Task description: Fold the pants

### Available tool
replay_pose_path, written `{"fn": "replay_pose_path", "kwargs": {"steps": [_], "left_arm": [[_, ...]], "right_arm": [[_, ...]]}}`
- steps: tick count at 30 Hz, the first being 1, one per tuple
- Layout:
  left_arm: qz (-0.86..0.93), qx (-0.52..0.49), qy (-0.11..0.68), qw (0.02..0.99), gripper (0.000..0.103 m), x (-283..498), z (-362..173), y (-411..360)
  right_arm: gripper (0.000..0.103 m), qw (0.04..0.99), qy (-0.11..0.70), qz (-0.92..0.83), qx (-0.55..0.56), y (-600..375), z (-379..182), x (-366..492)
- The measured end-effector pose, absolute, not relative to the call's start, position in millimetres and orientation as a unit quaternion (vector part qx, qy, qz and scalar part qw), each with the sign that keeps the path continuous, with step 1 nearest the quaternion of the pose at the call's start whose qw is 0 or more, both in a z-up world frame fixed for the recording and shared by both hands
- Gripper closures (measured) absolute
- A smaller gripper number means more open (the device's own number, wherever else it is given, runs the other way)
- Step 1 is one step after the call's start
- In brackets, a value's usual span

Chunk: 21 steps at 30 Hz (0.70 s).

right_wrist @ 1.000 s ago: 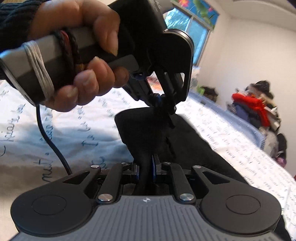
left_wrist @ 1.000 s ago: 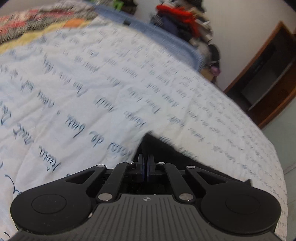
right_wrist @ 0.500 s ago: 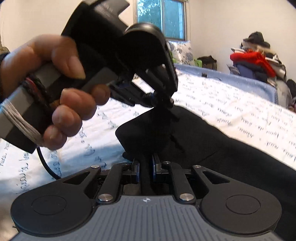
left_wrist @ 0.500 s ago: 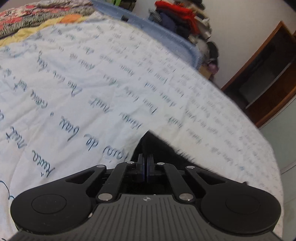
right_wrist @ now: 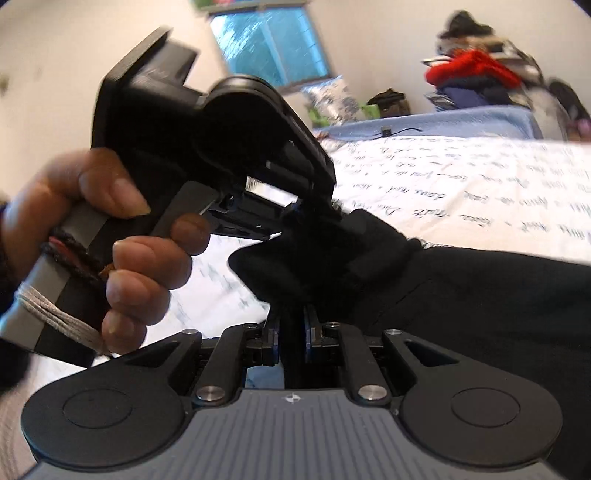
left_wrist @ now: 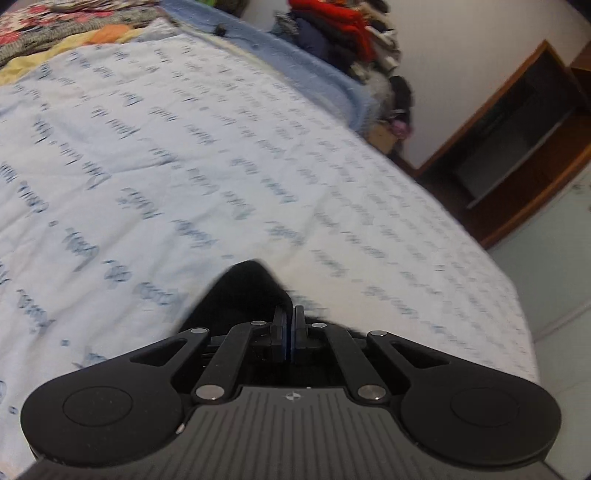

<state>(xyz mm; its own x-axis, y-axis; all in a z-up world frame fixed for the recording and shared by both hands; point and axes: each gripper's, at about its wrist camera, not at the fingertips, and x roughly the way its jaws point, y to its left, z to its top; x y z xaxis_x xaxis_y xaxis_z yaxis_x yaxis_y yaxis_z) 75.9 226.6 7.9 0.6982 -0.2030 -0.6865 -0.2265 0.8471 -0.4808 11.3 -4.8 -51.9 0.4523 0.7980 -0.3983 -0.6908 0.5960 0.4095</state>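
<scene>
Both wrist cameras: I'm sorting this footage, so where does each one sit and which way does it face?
Left wrist: rides the left gripper, looking down its fingers across the bedspread toward a wooden cabinet; jaws shut on the black pants.
Right wrist: rides the right gripper, facing a window; shows the left hand holding the left gripper; jaws shut on the pants.
Shared: pants, bedspread, clothes pile.

The pants (right_wrist: 461, 302) are lying on the bed (left_wrist: 221, 155). One corner of them is sitting between the fingers of the right gripper (right_wrist: 290, 325). The left gripper (right_wrist: 295, 221), held in a hand (right_wrist: 103, 236), is sitting just behind that corner, pinching the pants too. A pile of clothes (right_wrist: 476, 77) is sitting behind the bed, to the right.
</scene>
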Motion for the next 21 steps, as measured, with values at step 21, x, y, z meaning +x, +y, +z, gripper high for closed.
{"fn": "replay_pose_path", "kwargs": {"steps": [21], "left_arm": [[0.077,-0.199,0.445,0.87,0.086,87,-8,217]], "right_arm": [[0.092,0.823,0.307,0.418,0.232,-122,-54,0]]}}
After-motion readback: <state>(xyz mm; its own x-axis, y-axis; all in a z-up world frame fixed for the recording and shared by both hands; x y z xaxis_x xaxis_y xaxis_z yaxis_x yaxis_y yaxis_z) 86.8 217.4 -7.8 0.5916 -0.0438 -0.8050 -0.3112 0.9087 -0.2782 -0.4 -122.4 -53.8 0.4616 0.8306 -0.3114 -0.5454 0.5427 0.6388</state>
